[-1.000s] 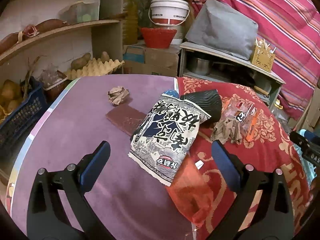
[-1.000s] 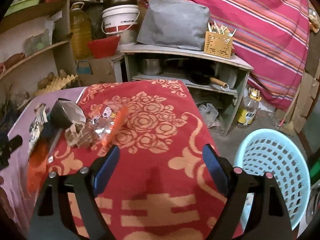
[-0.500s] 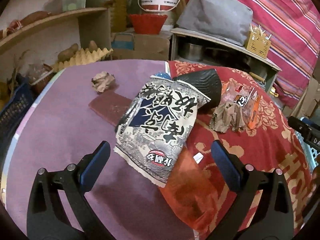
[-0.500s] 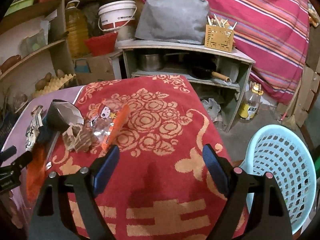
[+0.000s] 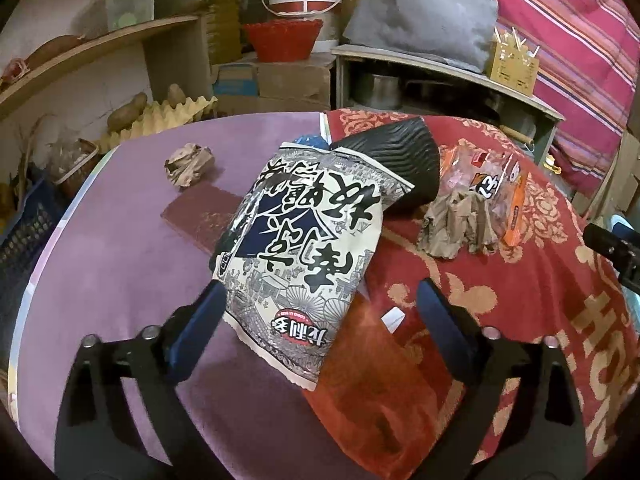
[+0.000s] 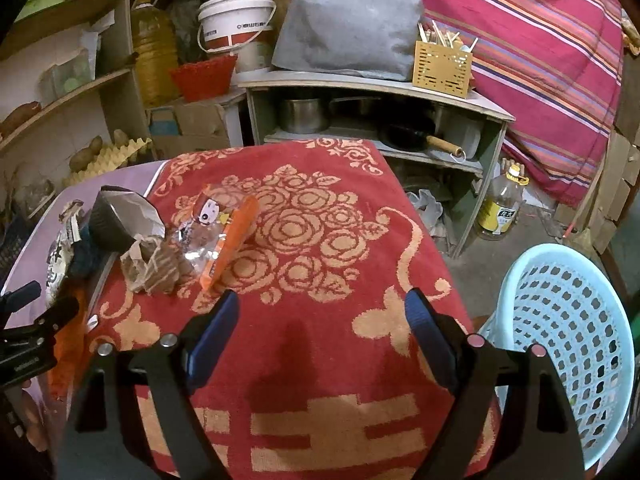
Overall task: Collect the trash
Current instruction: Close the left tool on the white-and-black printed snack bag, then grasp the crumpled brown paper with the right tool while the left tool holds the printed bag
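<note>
The worktop (image 5: 120, 264) fills the middle of both views; its left part has a purple cover and its right part a red towel with gold roses (image 6: 312, 240). At the lower right of the right wrist view a light blue basket with holes (image 6: 568, 328) stands beside the worktop, lower than its edge.

In the centre of the left wrist view lies the biggest trash, a white snack bag with black characters (image 5: 308, 252). Its lower end rests on a red-orange plastic bag (image 5: 384, 392), and its upper end overlaps a black ribbed wrapper (image 5: 396, 160). To the right of them, on the towel, is a crumpled brown paper (image 5: 456, 224), touching a clear and orange wrapper (image 5: 500, 192). At the upper left of the bag are a flat dark red piece (image 5: 200, 216) and a small crumpled paper ball (image 5: 188, 164).

The left gripper (image 5: 320, 312) has its fingers spread wide, and the lower end of the snack bag lies between them; they do not pinch it. The right gripper (image 6: 320, 324) also has fingers spread apart, above bare towel, holding nothing.
</note>
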{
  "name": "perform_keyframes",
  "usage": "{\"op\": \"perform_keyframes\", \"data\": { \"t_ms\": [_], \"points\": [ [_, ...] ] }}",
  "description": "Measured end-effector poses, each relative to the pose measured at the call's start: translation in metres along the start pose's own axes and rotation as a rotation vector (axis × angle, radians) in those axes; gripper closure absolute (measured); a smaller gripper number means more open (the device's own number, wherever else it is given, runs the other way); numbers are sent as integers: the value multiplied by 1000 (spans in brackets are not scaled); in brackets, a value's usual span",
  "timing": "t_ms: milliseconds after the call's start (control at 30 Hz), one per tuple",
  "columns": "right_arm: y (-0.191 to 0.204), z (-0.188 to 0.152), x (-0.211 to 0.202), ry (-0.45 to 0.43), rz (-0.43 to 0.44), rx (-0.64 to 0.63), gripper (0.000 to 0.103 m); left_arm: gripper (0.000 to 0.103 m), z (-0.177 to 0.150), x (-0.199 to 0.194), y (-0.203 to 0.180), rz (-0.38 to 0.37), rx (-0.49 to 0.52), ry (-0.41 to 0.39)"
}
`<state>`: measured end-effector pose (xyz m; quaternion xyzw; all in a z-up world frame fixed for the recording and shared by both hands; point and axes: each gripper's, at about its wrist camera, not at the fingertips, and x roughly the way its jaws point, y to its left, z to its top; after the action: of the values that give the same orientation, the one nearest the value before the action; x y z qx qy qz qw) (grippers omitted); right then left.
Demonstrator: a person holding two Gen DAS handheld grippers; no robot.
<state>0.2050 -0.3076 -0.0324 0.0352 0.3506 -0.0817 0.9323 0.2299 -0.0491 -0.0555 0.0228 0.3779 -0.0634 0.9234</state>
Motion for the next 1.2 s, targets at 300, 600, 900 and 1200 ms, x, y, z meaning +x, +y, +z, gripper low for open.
{"op": "perform_keyframes", "data": {
  "t_ms": [300, 600, 900, 1200],
  "points": [
    [1, 0, -1, -2, 4, -6, 20, 62, 2, 2, 9, -11, -24, 4],
    [4, 1, -1, -4, 8, -8, 20, 76, 6, -9, 17, -13, -41, -34],
    [5, 1, -1, -3, 7, -8, 20, 80, 5, -14, 22, -14, -53, -44],
    [7, 1, -2, -3, 7, -9, 20, 83, 6, -17, 24, -15, -61, -52]
  ]
}}
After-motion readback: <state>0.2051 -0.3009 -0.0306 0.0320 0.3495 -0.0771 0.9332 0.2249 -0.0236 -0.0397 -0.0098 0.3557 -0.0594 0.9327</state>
